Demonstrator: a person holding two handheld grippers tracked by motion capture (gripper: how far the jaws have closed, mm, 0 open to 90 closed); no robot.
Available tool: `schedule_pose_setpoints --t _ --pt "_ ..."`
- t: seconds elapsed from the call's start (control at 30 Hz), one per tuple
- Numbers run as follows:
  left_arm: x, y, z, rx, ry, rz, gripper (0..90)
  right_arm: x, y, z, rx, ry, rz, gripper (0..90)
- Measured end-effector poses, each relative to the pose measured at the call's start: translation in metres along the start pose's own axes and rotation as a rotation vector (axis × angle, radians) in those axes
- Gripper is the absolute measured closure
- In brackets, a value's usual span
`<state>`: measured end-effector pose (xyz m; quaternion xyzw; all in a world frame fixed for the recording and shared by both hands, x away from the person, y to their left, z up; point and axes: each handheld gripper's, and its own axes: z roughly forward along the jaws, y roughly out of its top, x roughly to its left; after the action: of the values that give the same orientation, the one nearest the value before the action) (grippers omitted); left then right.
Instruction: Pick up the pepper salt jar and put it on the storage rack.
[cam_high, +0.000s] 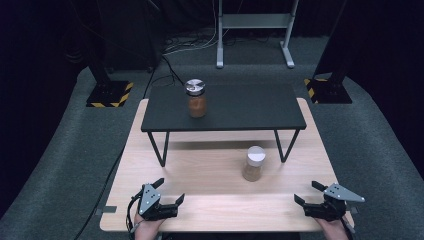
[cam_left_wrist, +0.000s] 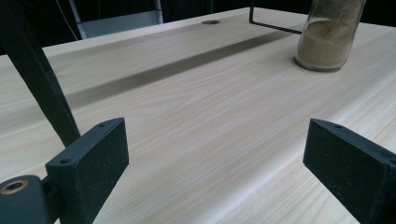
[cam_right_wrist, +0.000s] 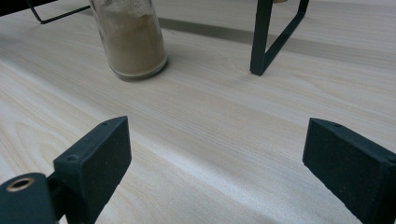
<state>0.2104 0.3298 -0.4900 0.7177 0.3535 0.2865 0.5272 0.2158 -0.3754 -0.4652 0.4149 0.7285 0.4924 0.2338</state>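
Both hand-held grippers are resting at the near edge of the desk (cam_high: 150, 150), w/ nothing in either. The left hand-held gripper (cam_high: 169, 192) is sitting w/ jaws spread wide & empty; in the left gripper view there is bare wood btwn the two black jaws. The right hand-held gripper (cam_high: 309, 193) is likewise gaping, nothing btwn its jaws in the right gripper view. Probably both are parked apart at the desk's corners so the middle is staying free for a reach. The nearest thing is the jar (cam_high: 253, 164), white lid, pale tan powder inside, standing upright on the desk just in front of the shelf's right legs, closer to the right hand-held gripper than the left; it is showing in the left gripper view (cam_left_wrist: 330, 35) & the right gripper view (cam_right_wrist: 130, 39) as clear glass, partly filled. The 2nd jar (cam_high: 196, 98), metal lid, reddish-brown powder, is standing upright on the shelf (cam_high: 240, 107), toward its left back part, well apart from both grippers. The shelf is a low black riser on thin wire legs, likely giving an upper level to put jars on, so the white-lid jar seems the one to go for. No brand, label or readable writing on either jar; none on the desk.
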Motion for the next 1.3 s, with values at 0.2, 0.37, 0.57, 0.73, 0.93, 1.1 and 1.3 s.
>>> schedule_pose_setpoints --t 0.2,0.37,0.57,0.73,0.93,1.1,1.3 --pt "0.000 0.000 0.000 0.002 0.000 -0.002 6.6 0.000 0.000 0.000 0.000 0.001 -0.001 6.6" --pt "0.000 0.001 0.000 0.004 0.000 -0.004 6.5 0.000 0.000 0.000 -0.001 0.001 0.001 6.6" --pt "0.000 0.001 0.000 0.005 0.000 -0.002 6.6 0.000 -0.001 0.000 -0.004 0.000 -0.004 6.6" --pt "0.000 0.001 0.000 0.005 0.000 -0.002 6.6 0.000 -0.001 0.000 -0.008 0.005 -0.002 6.6" --pt "0.000 0.001 0.000 0.007 0.000 -0.004 6.5 0.003 -0.001 0.000 -0.031 0.027 -0.007 6.5" --pt "-0.001 0.001 0.001 0.008 0.004 -0.002 6.5 0.006 0.002 0.001 -0.060 0.063 -0.025 6.2" --pt "0.000 0.002 0.001 0.010 0.001 -0.011 6.4 0.016 0.012 0.008 -0.080 0.100 -0.062 6.0"
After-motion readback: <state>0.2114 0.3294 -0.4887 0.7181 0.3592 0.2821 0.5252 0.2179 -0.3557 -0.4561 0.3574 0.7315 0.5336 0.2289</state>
